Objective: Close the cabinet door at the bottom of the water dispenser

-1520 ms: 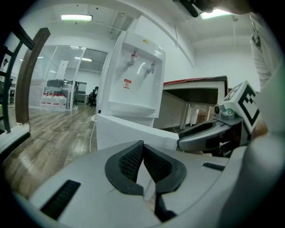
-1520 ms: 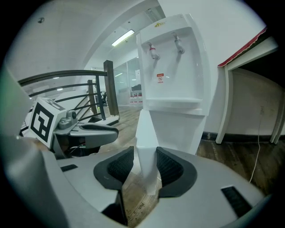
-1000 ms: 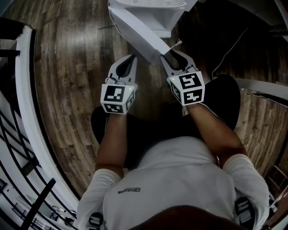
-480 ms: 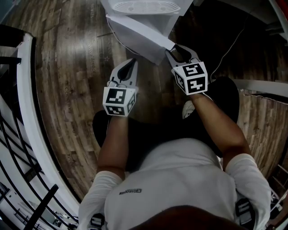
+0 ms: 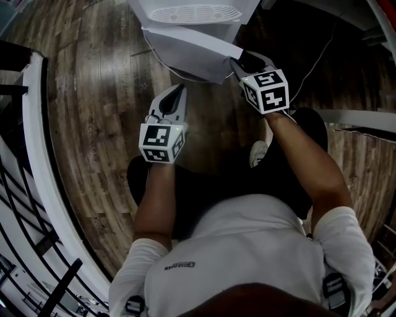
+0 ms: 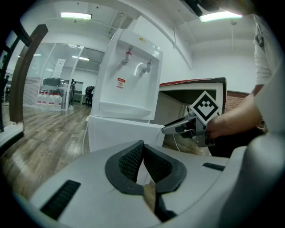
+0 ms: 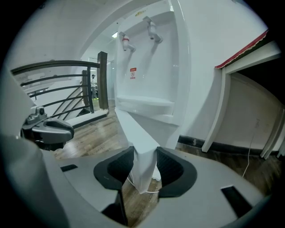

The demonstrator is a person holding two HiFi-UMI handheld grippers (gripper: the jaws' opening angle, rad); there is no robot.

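- the water dispenser point(image 6: 133, 75) is tall and white. it stands on the wood floor point(image 5: 105, 93).
- it has two little taps point(image 6: 136, 62) up high, and one has a red top.
- under the taps is a drip tray point(image 5: 195, 12) with thin slots.
- the cabinet is the box at the bottom of the dispenser. its cabinet door point(image 5: 185, 46) is white and stands partly open, out at a slant.
- the door hides the inside of the cabinet in every view, so i cannot tell what is in it.
- the right gripper point(image 5: 247, 59) is at the loose edge of the door, on the side away from the hinge.
- in the right gripper view the thin door edge point(image 7: 142, 147) sits between the two black pads point(image 7: 120, 167). one pad is on each side and both look to touch it, so the claw is pinching the door.
- the left gripper point(image 5: 179, 90) is low over the floor, just in front of the door and not touching it.
- in the left gripper view its jaws are pressed together at the tip point(image 6: 142, 143), with nothing between them.
- the left gripper view also shows the flat outside of the door, with the right gripper at its edge point(image 6: 178, 127).
- a thin white cord point(image 5: 315, 62) lies on the dark floor to the right of the dispenser.
- a white curved rail point(image 5: 34, 155) runs along the left side of the floor.
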